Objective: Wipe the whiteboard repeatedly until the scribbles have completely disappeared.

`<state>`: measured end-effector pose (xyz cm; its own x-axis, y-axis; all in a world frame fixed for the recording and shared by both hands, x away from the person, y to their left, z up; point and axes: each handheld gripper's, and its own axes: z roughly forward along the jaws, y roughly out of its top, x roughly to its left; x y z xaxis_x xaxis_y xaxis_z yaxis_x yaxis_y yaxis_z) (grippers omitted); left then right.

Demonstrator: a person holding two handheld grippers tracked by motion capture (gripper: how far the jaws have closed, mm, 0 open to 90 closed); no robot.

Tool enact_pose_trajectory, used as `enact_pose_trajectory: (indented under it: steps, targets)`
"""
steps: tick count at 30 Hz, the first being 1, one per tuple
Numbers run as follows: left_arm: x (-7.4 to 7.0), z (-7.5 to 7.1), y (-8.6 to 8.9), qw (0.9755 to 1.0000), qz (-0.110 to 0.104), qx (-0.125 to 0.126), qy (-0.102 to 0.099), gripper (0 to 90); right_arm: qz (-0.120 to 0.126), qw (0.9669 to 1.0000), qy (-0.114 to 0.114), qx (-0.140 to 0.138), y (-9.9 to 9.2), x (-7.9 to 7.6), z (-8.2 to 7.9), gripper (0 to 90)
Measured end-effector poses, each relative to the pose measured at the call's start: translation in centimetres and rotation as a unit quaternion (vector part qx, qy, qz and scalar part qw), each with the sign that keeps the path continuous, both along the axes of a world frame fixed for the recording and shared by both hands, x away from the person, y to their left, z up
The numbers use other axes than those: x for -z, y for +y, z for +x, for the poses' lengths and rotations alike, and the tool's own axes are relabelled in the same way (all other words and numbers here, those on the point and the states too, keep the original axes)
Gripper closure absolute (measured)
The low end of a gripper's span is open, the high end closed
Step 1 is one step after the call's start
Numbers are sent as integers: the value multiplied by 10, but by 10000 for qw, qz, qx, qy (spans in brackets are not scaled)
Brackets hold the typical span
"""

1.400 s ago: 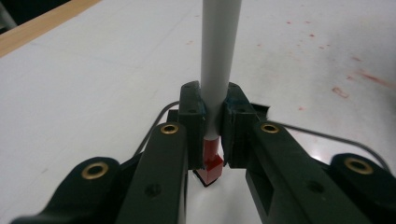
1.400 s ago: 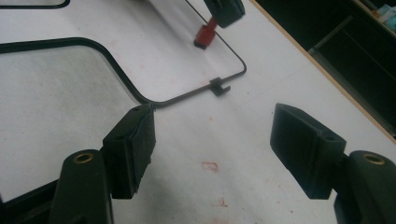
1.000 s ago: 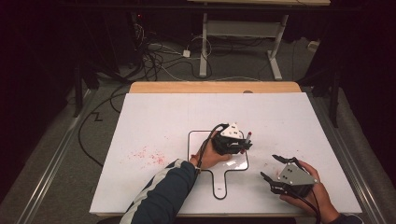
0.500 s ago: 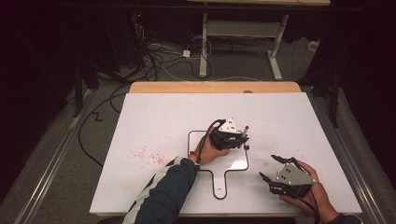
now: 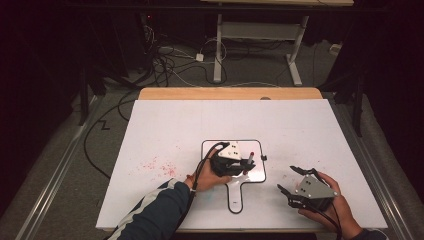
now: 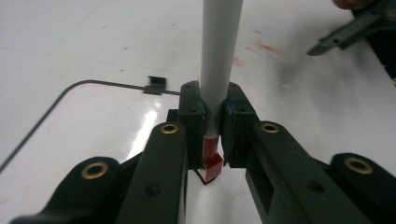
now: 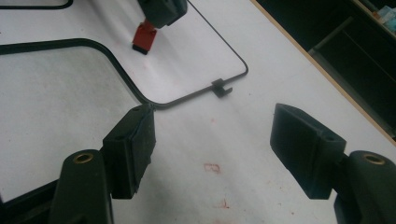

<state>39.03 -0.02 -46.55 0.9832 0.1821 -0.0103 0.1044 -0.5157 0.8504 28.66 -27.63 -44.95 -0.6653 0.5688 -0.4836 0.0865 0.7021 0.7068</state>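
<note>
Left gripper: the left gripper (image 5: 239, 165) hangs over the small whiteboard, its jaws clenched on a marker (image 6: 219, 60); the hand comes in from the near edge of the table.
Marker: a pale grey barrel that stands roughly upright between the jaws, its red tip (image 6: 212, 164) pointing down; in the left gripper view the tip sits at the board's surface, beside a short dark line, though actual contact is hard to tell.
Whiteboard: a small whiteboard (image 5: 257, 172) with a thin dark frame and a handle that points to the table's near edge; it lies flat, slightly nearer the near edge than the far one, about midway between left and right.
Right gripper: the right gripper (image 5: 288, 179) is released, jaws wide apart with nothing between them; it rests low by the near right corner, just off the board's right side.
Table: the white table (image 5: 165, 125) carries faint red smudges (image 5: 159, 166) left of the board.
</note>
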Motion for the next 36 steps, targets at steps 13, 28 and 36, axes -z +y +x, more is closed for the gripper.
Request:
enact_pose_trajectory:
  steps: [13, 28, 36]
  targets:
    - [1, -14, 18, 9999, 62, 87, -85, 784, -12, 10000, -1, -23, 0, 0, 0, 319]
    - [-1, 8, -30, 9997, 25, 207, -122, 785, -30, 10000, 45, -23, 1, 2, 2, 319]
    - [0, -5, -24, 9997, -59, 229, 4, 784, 58, 9999, 86, 9, -1, 0, 2, 317]
